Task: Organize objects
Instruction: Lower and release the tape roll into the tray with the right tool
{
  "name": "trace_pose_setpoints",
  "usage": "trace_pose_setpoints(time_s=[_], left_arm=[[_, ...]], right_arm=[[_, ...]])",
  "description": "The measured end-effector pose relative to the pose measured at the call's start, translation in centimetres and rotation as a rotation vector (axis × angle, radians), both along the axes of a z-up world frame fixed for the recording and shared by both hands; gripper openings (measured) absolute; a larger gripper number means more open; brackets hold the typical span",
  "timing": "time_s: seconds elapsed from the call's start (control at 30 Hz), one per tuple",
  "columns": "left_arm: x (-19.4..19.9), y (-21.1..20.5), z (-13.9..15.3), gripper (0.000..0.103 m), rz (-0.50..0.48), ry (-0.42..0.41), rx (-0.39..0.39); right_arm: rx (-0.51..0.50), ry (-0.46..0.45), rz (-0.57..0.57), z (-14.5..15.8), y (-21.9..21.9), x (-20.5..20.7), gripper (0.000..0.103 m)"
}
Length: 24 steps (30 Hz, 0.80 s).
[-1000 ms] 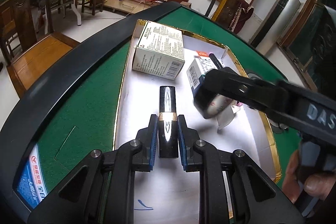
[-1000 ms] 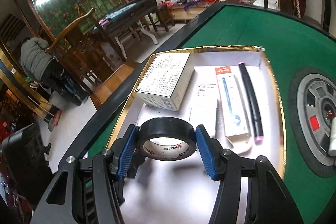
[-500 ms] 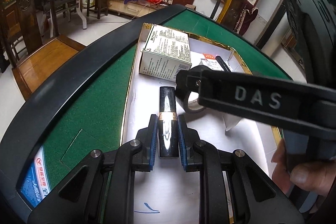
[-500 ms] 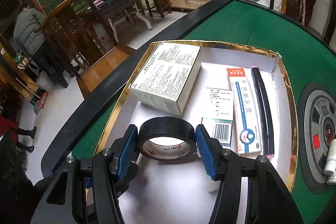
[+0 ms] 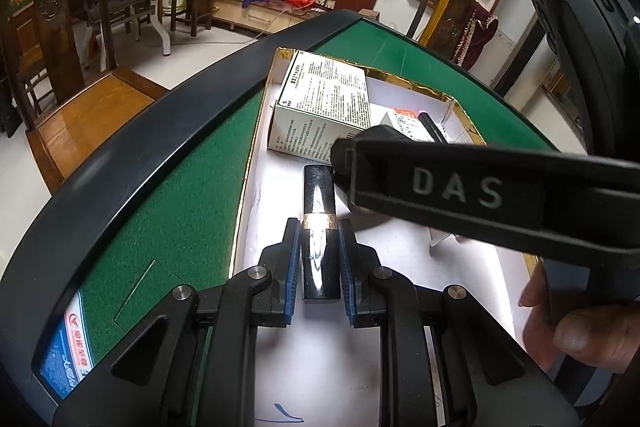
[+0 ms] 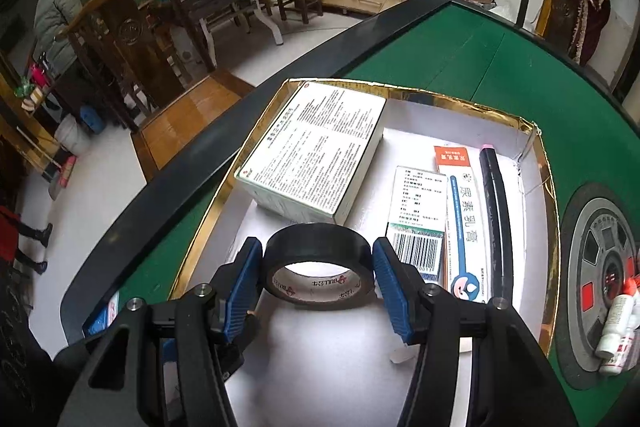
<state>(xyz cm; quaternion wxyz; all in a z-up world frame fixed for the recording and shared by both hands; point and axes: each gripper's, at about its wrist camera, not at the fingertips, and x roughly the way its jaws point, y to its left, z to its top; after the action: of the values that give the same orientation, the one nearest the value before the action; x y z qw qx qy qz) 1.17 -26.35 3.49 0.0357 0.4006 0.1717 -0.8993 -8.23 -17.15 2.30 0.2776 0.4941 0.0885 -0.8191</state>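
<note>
My left gripper is shut on a glossy black lipstick tube with a gold band, held over the near part of the white gold-rimmed tray. The right gripper is shut on a roll of black tape, held over the same tray just in front of the large white box. In the left wrist view the right gripper's black arm crosses over the tray to the right of the lipstick and hides the tape.
In the tray lie a large white printed box, a small barcode box, an orange-topped tube box and a black pen. Small white bottles rest on the round panel of the green table. A hand holds the right gripper.
The right gripper with the tape has moved left across the tray, closer to the big box and the lipstick. The left gripper has kept still.
</note>
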Motion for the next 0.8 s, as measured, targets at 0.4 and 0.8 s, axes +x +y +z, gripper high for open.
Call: trace_pose_setpoints(time_s=[0.4, 0.8], left_arm=[[0.1, 0.0, 0.1, 0.018, 0.006, 0.003, 0.006], [0.4, -0.1, 0.2, 0.018, 0.005, 0.006, 0.035]], right_arm=[[0.025, -0.035, -0.003, -0.7, -0.3, -0.3, 0.058], [-0.023, 0.016, 0.004, 0.5, -0.6, 0.3, 0.058]])
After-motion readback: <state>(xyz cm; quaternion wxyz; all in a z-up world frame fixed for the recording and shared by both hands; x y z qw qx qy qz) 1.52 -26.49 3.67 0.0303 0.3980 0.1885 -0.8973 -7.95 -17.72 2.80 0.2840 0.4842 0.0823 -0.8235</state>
